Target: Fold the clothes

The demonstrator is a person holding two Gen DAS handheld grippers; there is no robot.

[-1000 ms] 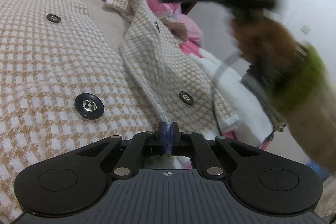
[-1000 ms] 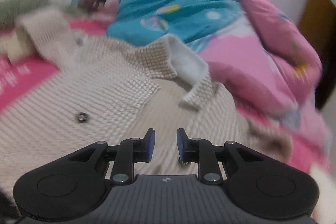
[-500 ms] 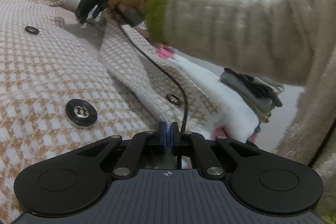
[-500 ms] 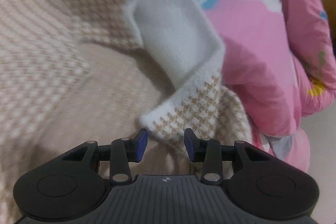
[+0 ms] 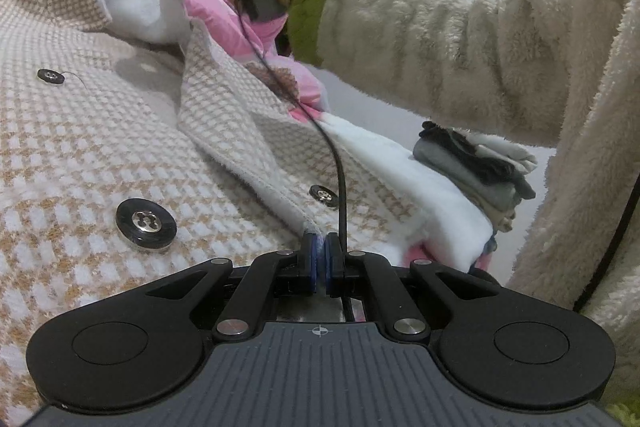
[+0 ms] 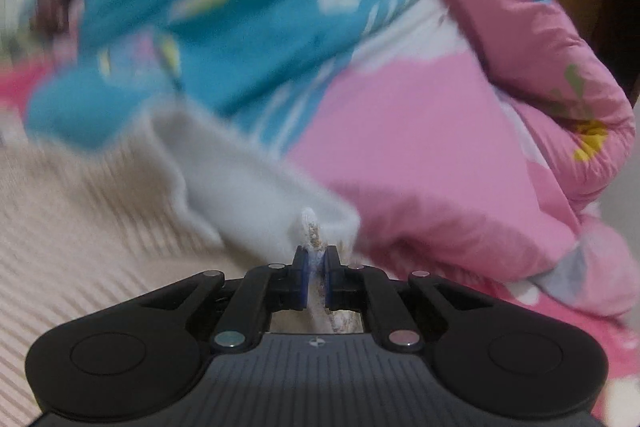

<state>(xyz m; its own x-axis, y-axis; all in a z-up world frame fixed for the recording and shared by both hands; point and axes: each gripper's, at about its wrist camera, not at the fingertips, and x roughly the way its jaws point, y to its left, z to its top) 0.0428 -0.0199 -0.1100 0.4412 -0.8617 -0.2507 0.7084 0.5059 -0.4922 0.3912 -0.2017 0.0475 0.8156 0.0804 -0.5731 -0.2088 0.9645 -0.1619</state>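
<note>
Left wrist: left claw clamped on the checked coat front edge, pinning it near the bed's edge for the fold. Sleeve hides the far bedding.
Right wrist: right claw closing on the coat's collar tip; blurred, coat body cut off.

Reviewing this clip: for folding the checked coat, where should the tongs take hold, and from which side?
By the open front edge of the checked coat, from the opening side: it stands up as a thin ridge. Both tongs pinch it there, left tongs low, right tongs near the collar.
</note>
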